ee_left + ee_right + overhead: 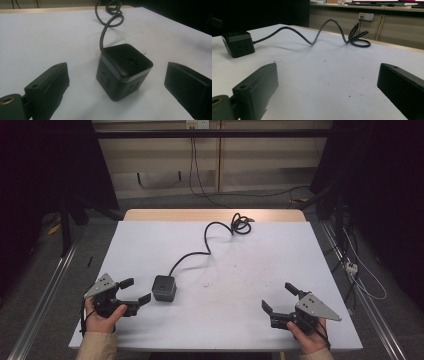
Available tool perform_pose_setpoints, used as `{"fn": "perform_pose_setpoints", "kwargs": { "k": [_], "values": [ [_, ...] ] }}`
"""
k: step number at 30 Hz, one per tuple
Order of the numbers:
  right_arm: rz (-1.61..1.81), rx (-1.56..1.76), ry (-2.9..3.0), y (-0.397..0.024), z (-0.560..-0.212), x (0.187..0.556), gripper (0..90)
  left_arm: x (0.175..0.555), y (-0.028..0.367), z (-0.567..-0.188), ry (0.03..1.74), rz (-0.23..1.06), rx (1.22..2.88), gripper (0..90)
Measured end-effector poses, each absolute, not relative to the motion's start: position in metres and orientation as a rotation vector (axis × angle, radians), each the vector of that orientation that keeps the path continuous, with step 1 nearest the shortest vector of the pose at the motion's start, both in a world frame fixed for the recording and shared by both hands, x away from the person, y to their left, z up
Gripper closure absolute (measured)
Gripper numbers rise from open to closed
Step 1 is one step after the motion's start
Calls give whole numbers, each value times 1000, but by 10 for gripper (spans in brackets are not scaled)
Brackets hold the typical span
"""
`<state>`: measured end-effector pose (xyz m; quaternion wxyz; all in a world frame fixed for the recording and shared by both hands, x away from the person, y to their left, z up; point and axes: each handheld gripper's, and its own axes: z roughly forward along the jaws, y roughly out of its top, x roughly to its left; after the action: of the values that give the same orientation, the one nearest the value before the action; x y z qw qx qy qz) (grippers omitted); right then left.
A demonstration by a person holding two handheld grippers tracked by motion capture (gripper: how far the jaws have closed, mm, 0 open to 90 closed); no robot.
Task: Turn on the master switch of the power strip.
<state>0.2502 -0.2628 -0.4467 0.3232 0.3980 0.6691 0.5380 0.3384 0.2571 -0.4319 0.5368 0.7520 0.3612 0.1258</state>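
One cord (206, 240) behind socket cube (164, 288)

No legible text or labels

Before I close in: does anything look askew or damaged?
Nothing damaged. The black cube power strip sits upright on the white table, and its black cord snakes to a loose coil by the far edge. Small dark specks mark the tabletop.

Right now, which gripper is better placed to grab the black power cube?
Left. The left gripper sits beside the power cube, jaws open toward it; the right gripper is across the table.
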Motion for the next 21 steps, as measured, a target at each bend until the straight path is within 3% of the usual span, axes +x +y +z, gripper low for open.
{"fn": "perform_pose_setpoints", "kwargs": {
  "k": [21],
  "values": [
    [1413,1044,1757,-263,-447,251,29,340,268,-438,867,308,1796,55]
  ]
}}
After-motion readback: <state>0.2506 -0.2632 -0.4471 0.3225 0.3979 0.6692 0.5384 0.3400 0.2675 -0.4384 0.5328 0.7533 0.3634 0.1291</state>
